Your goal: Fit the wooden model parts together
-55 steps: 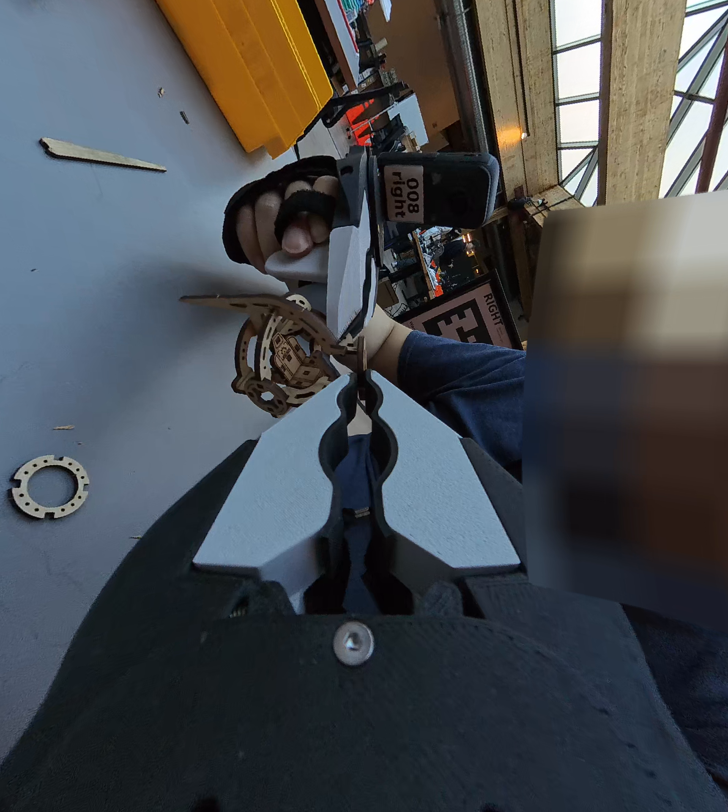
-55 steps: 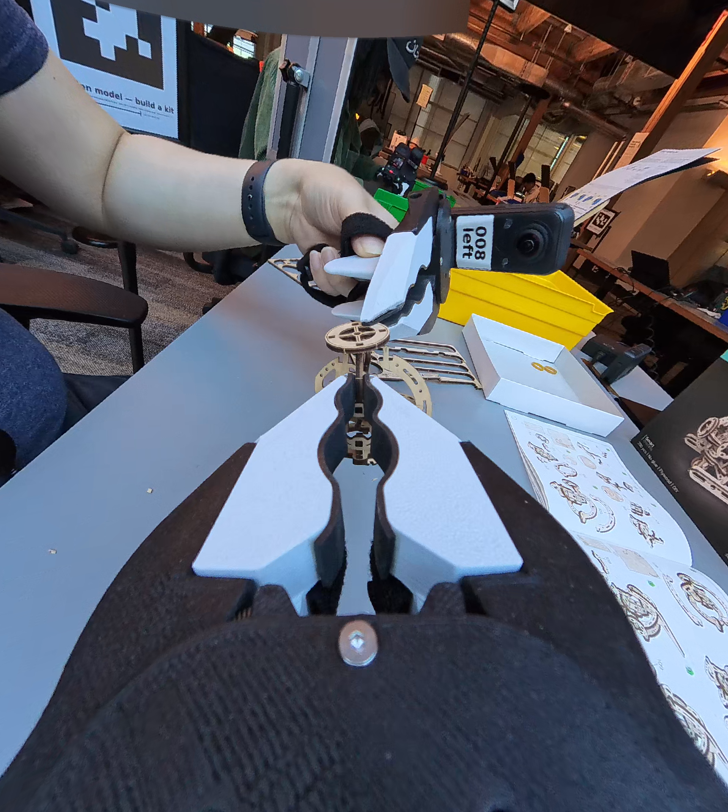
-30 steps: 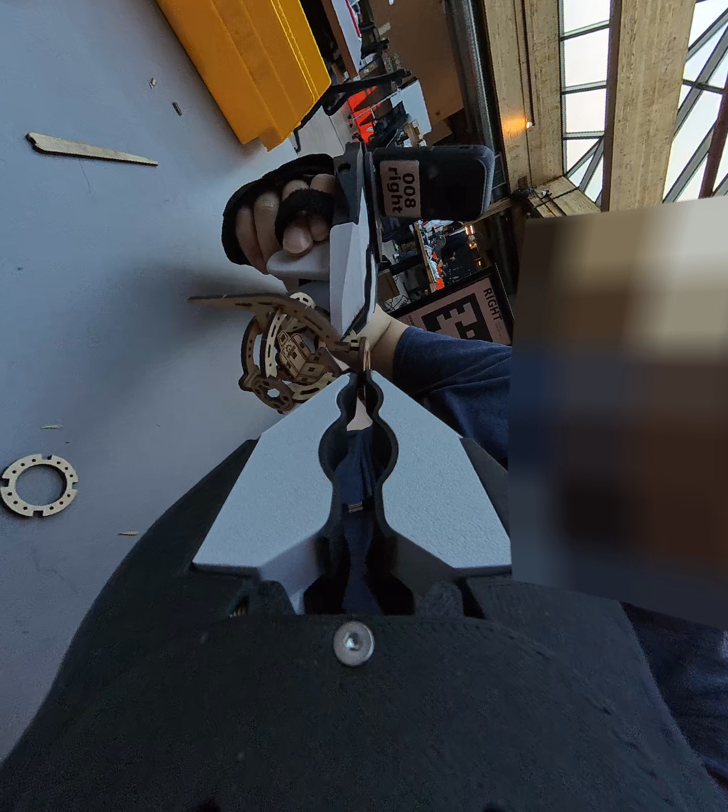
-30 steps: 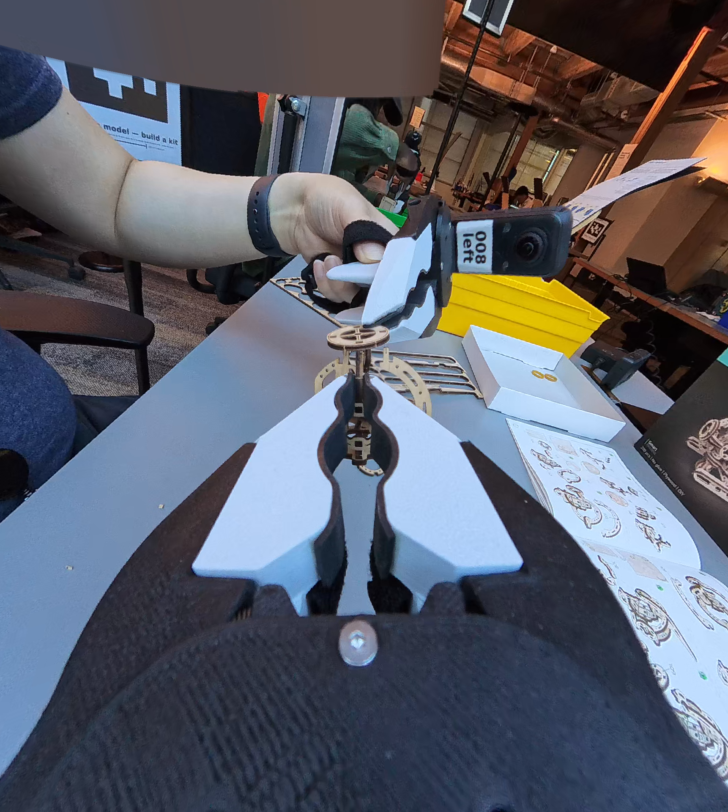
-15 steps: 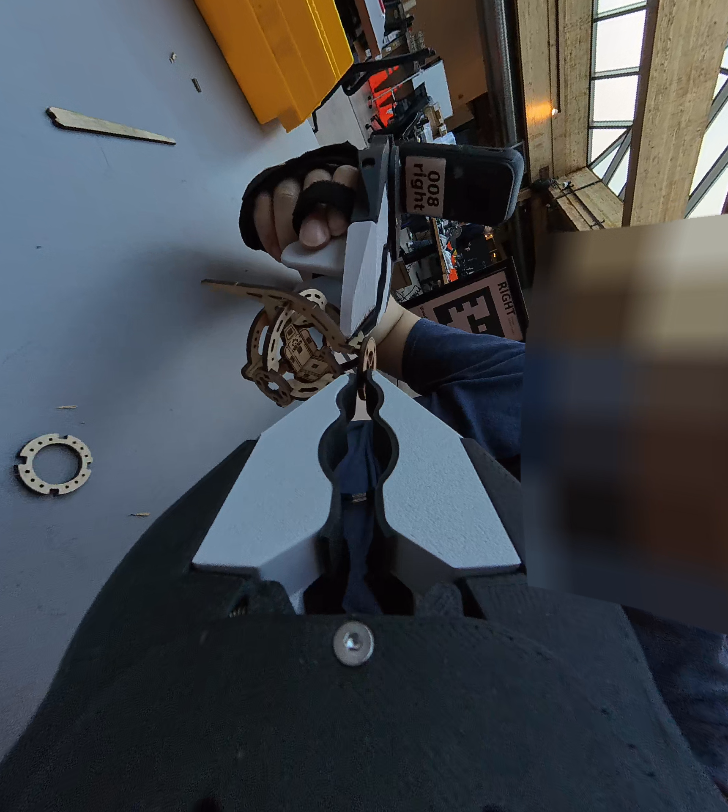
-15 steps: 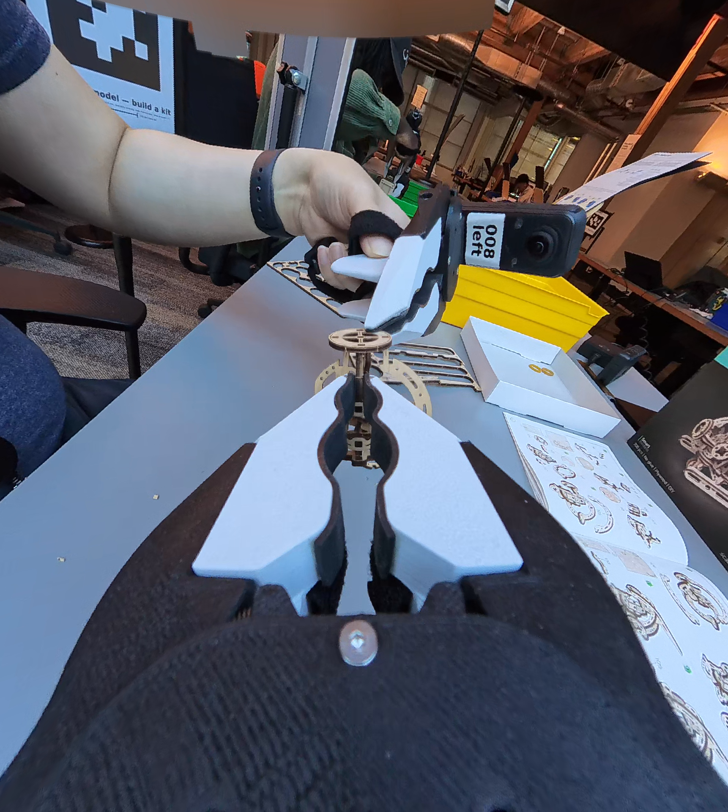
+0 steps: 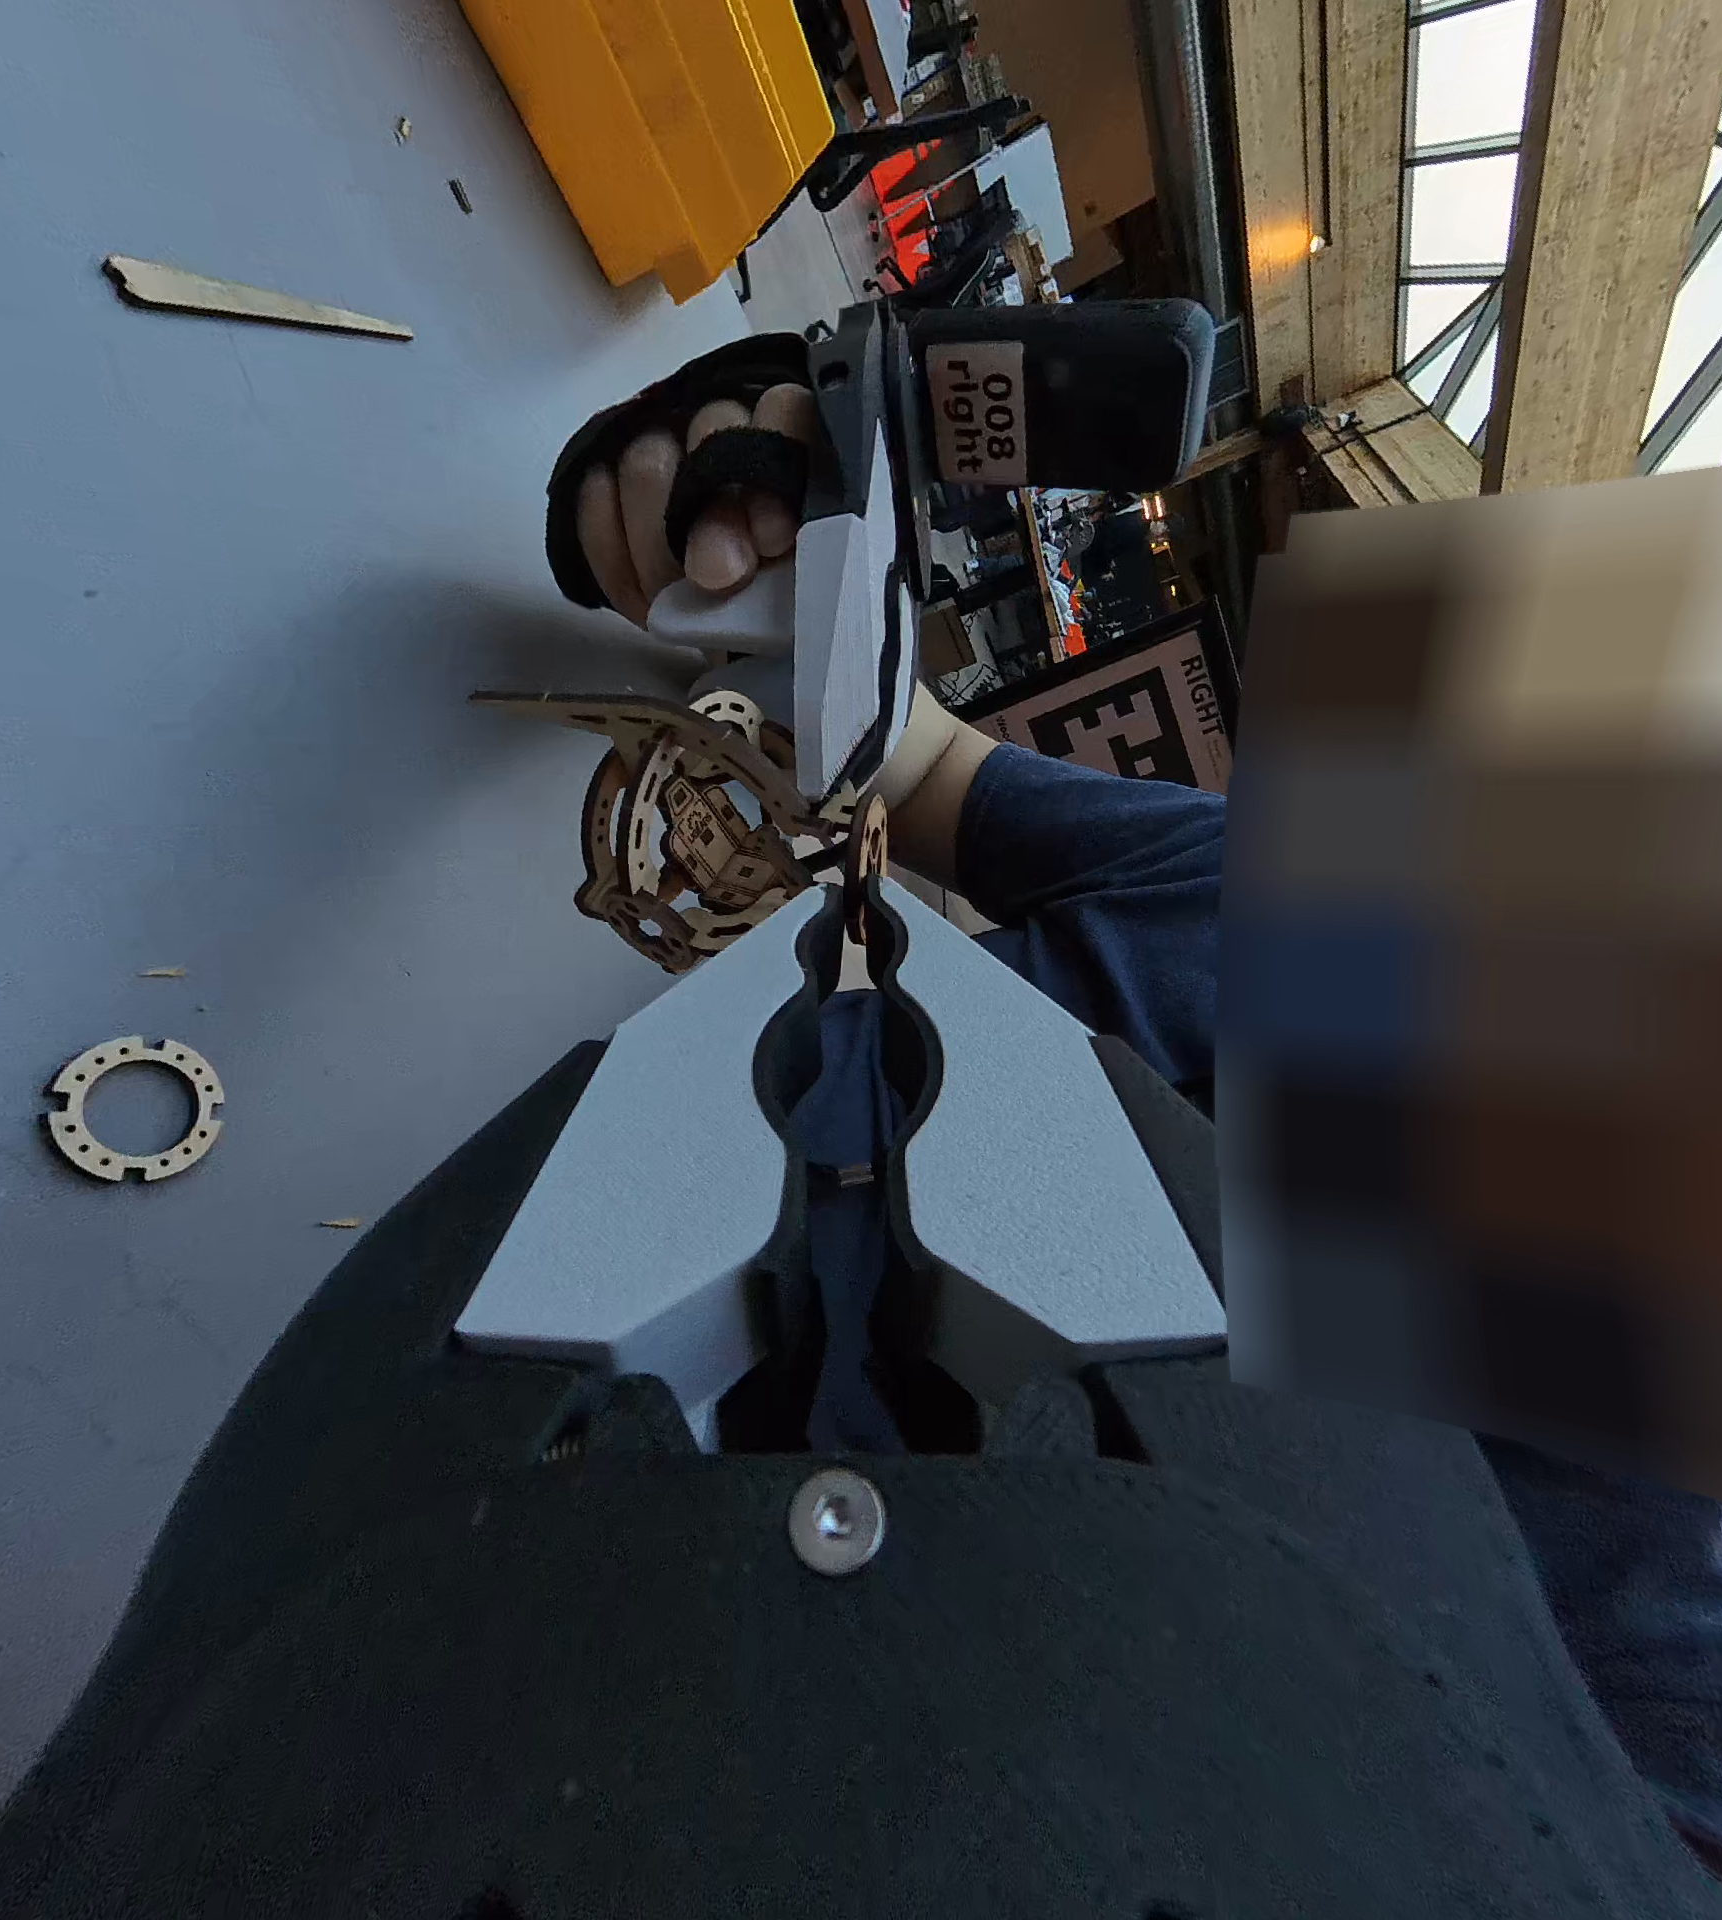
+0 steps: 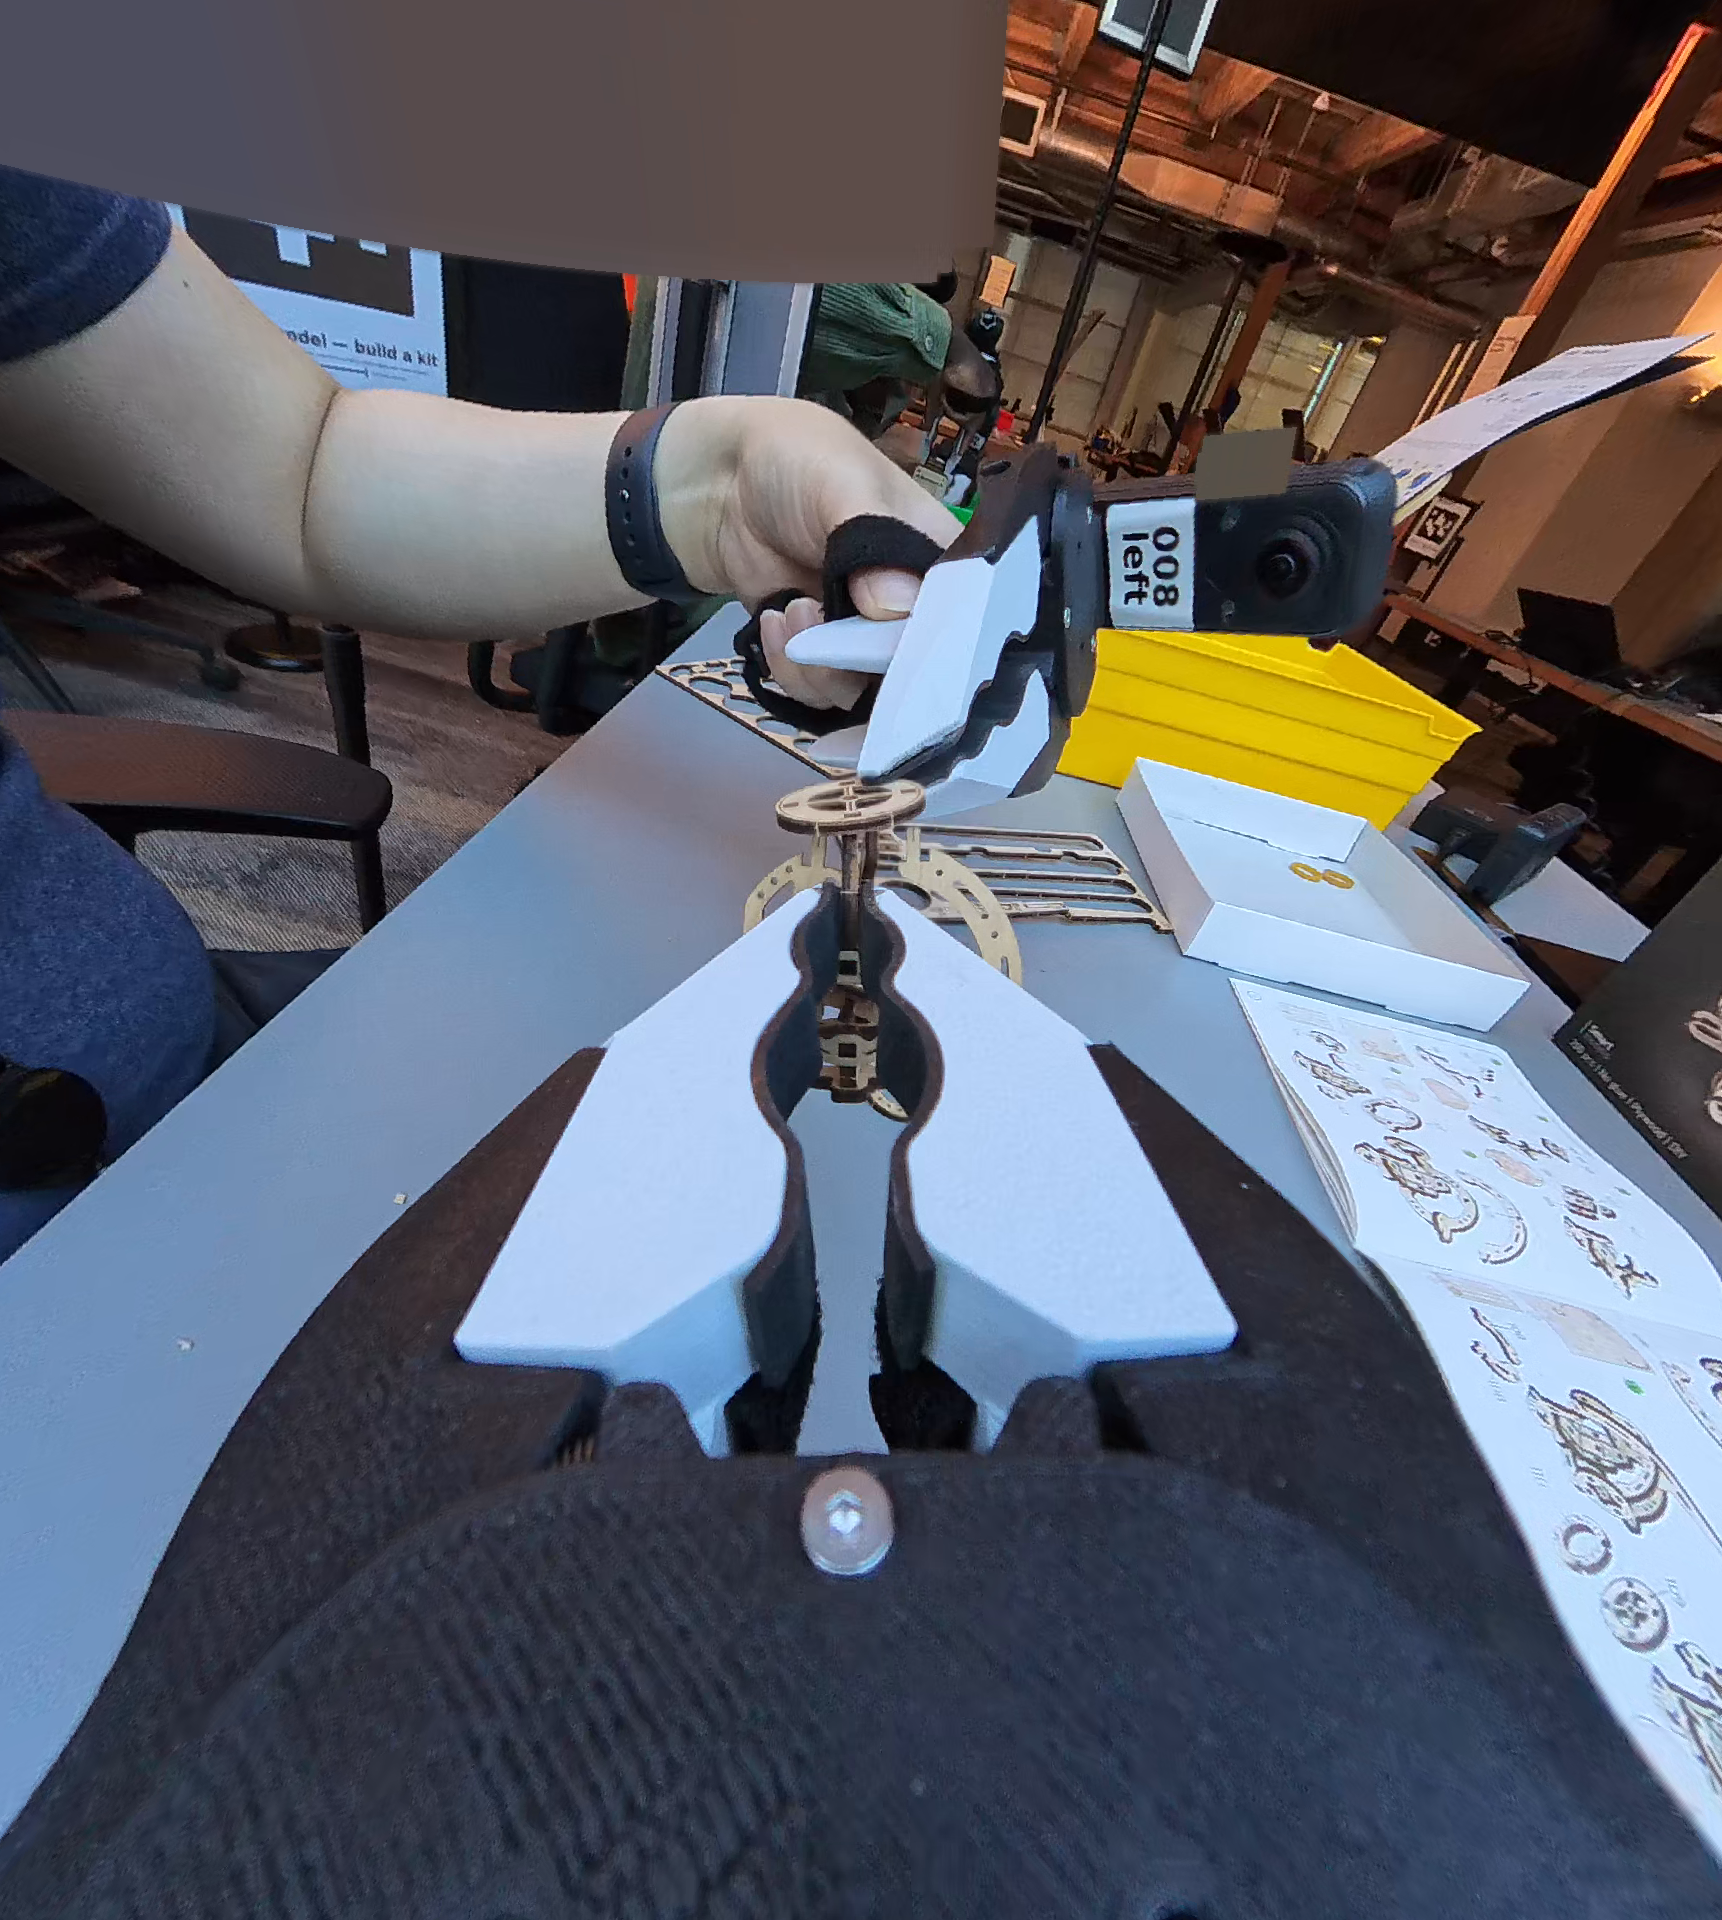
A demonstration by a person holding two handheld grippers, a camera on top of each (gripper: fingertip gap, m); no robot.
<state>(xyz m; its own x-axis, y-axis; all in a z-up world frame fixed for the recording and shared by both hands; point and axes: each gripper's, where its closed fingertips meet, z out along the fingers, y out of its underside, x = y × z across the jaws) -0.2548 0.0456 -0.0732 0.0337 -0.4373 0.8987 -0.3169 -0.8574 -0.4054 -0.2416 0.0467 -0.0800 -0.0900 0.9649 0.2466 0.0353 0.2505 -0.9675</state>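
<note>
Wooden model [image 8: 841, 1023] held above the grey table [image 8: 483, 1039], pinched at its edge in the clenched right gripper [image 8: 849, 902]; its small top wheel [image 8: 849, 805] sits flat, with the left gripper [image 8: 924, 784] closed on the wheel's far rim from above. On the table around the model: loose ring [image 7: 134, 1109], thin stick [image 7: 254, 301], white tray [image 8: 1304, 914], booklet [image 8: 1522, 1226] and yellow bin [image 8: 1252, 717] beyond, workshop room behind. Left hand [image 8: 784, 520] reaches in level with forearm outstretched; right hand [image 7: 670, 509] grips its handle.
</note>
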